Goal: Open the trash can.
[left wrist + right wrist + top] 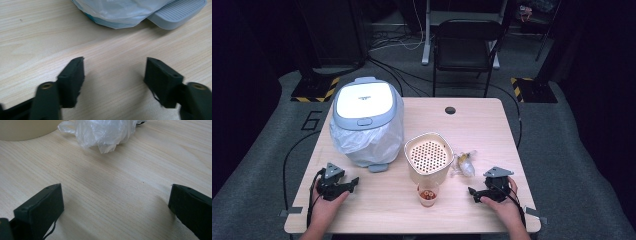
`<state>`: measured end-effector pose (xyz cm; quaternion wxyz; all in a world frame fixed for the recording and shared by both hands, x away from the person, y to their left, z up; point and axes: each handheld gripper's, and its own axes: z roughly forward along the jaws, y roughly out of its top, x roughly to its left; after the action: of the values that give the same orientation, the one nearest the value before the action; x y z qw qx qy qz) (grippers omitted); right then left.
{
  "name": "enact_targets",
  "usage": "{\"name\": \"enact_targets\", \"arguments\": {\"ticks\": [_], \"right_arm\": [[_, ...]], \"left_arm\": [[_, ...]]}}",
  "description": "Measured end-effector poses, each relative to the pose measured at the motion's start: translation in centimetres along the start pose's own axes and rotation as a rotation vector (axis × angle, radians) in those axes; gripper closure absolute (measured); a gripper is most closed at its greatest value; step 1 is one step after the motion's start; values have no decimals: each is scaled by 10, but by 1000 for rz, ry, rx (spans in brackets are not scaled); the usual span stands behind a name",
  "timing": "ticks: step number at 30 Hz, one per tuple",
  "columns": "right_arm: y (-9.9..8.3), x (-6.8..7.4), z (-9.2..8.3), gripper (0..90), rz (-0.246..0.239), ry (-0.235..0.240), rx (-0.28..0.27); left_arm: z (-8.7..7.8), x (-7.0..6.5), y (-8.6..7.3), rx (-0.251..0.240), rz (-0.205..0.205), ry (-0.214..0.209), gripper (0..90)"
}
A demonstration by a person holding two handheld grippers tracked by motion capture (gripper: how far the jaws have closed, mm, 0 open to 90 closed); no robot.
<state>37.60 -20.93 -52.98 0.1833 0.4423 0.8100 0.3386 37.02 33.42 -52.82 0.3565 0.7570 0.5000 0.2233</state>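
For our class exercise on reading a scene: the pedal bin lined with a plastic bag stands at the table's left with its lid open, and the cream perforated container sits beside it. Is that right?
Not quite. The pedal bin is at the table's left, beside the cream perforated container, but its lid is closed, not open, as the high view shows.

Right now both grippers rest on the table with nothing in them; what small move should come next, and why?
Probably move the right gripper forward to the crumpled plastic bag. Its jaws stand open with bare table between them, and the bag lies straight ahead of them, beside the beige perforated container. The left gripper, also open, faces the pedal bin.
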Motion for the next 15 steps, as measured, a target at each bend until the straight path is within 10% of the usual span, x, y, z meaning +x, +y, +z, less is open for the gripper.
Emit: {"name": "enact_targets", "arguments": {"ticks": [15], "right_arm": [[0, 0, 0, 0, 0, 1, 1]], "left_arm": [[-14, -21, 14, -57, -45, -76, 705]]}}
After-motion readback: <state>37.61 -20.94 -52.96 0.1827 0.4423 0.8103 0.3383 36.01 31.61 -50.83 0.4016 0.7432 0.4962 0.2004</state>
